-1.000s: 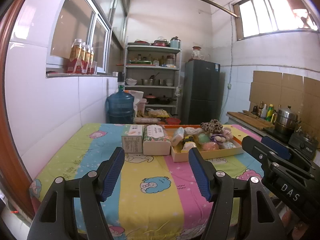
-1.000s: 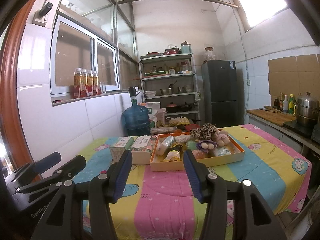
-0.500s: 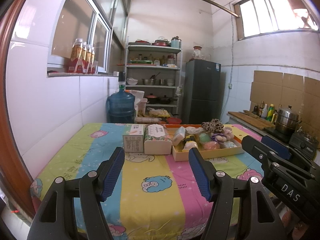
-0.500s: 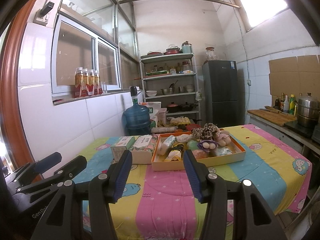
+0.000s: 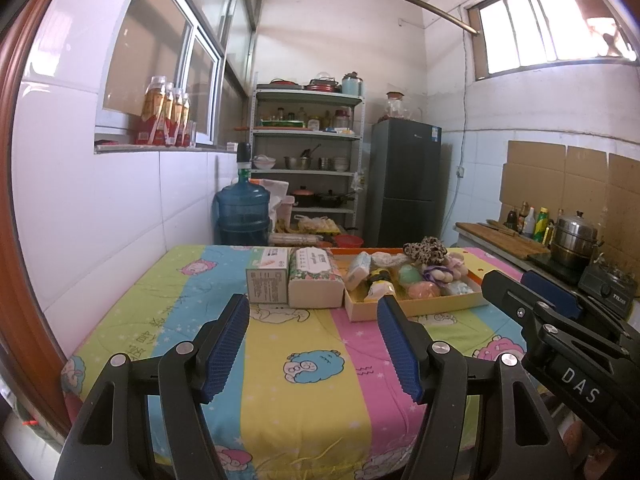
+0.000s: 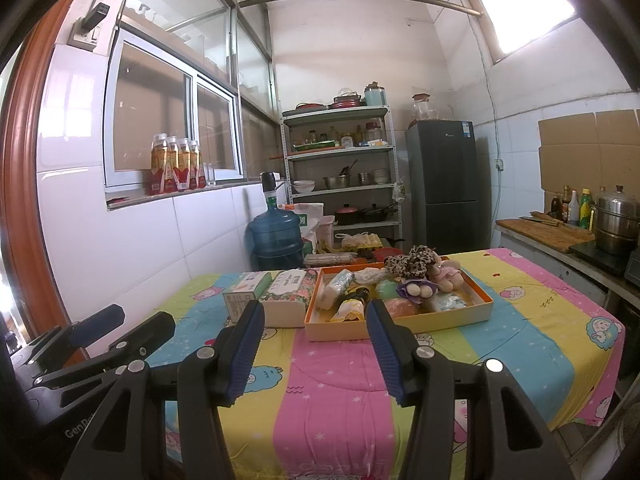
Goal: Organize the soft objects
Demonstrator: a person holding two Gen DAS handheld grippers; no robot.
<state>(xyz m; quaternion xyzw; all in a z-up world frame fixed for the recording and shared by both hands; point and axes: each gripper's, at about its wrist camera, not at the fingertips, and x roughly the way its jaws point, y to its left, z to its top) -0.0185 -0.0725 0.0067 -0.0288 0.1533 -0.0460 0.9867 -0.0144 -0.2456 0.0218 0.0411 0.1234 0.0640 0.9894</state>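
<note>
An orange-rimmed cardboard tray (image 5: 416,307) (image 6: 400,322) sits at the far middle of the table. It holds several soft things: a leopard-print scrunchie (image 5: 425,249) (image 6: 412,259), a plush toy (image 6: 447,273), a green ball (image 5: 409,273) and a pink-orange ball (image 5: 424,290). Two tissue boxes (image 5: 316,280) (image 6: 286,295) stand left of it. My left gripper (image 5: 313,338) is open and empty, above the near table. My right gripper (image 6: 316,342) is open and empty, also short of the tray.
The table has a striped cartoon cloth (image 5: 304,360). A blue water jug (image 5: 242,214), a metal shelf (image 5: 306,160) and a dark fridge (image 5: 404,182) stand behind it. A counter with a steel pot (image 5: 574,240) is to the right; a tiled wall is to the left.
Both grippers have drifted slightly forward toward the table; the view has barely shifted. Nothing on the table has moved.
</note>
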